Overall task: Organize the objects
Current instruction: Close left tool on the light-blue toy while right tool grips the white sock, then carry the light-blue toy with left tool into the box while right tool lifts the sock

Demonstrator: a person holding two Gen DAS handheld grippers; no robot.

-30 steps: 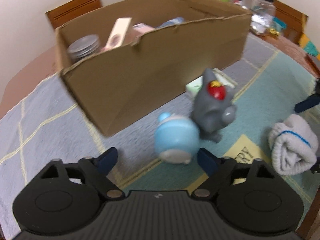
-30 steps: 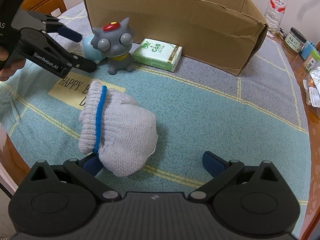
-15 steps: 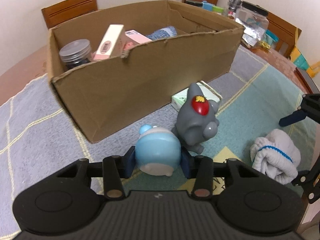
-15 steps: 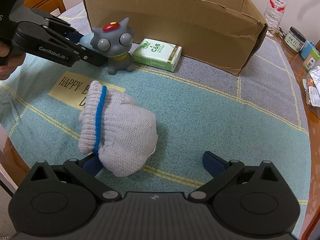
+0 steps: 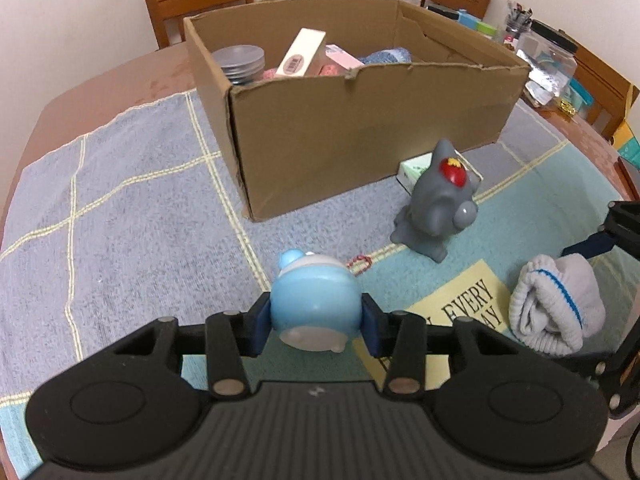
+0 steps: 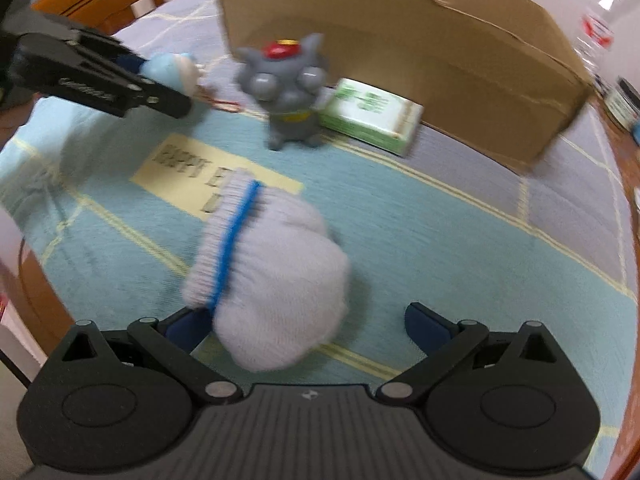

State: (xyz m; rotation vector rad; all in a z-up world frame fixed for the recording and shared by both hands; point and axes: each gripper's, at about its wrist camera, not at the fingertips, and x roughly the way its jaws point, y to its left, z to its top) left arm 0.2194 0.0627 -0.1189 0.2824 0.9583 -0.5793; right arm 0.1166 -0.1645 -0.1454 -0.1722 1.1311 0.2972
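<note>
A: Left wrist view first: what is in the cardboard box [image 5: 360, 128]?

B: At its far left a jar with a grey lid [image 5: 239, 58]; beside that a cream carton [image 5: 303, 53] leaning with a barcode on its end; then a pink pack [image 5: 340, 58] and something blue knitted [image 5: 386, 55]; other contents are hidden by the wall.

A: Any writing?

B: The yellow card [image 5: 456, 304] on the cloth [image 5: 120, 184] reads "EVERY"; the right wrist view is blurred, so the green tissue pack [image 6: 370, 114] stays unreadable.

A: And the tools?

B: The left gripper [image 5: 315, 323] pinches the blue round toy [image 5: 314, 304] near the box's near corner; the grey cat toy [image 5: 438, 210] stands to its right, apart; the right gripper [image 6: 308, 326] is spread wide, its left finger against the rolled white glove [image 6: 272, 280], its right finger apart from it.
</note>
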